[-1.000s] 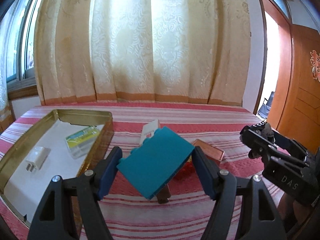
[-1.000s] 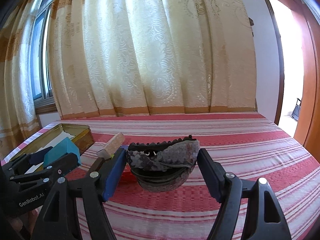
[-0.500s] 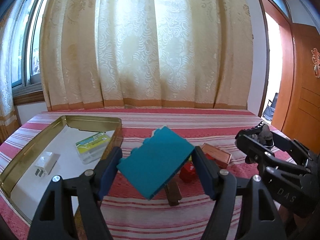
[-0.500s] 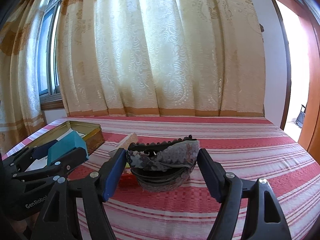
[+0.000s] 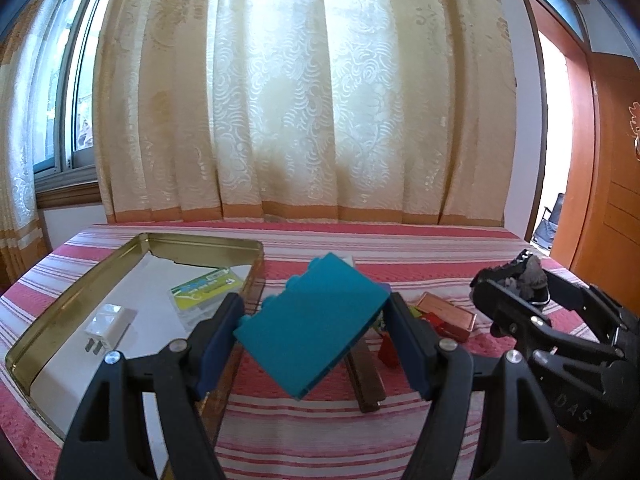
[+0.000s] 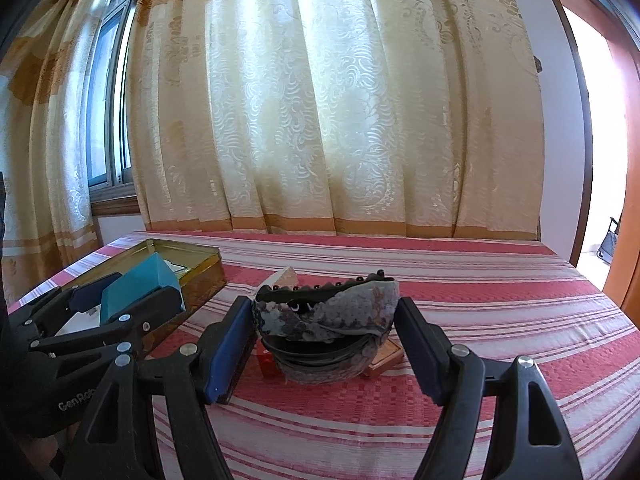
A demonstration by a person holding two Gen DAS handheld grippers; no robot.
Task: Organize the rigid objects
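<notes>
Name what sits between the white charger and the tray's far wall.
In the left wrist view, a clear box with a green-yellow label lies between the white charger and the gold tray.

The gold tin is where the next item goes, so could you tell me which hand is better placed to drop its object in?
Left: the left gripper, holding the teal block, sits beside the gold tin.

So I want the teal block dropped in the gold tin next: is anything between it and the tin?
Nothing visible blocks it. The teal block, held in the left tool, hangs just right of the gold tin; only the tin's near wall lies between.
</notes>
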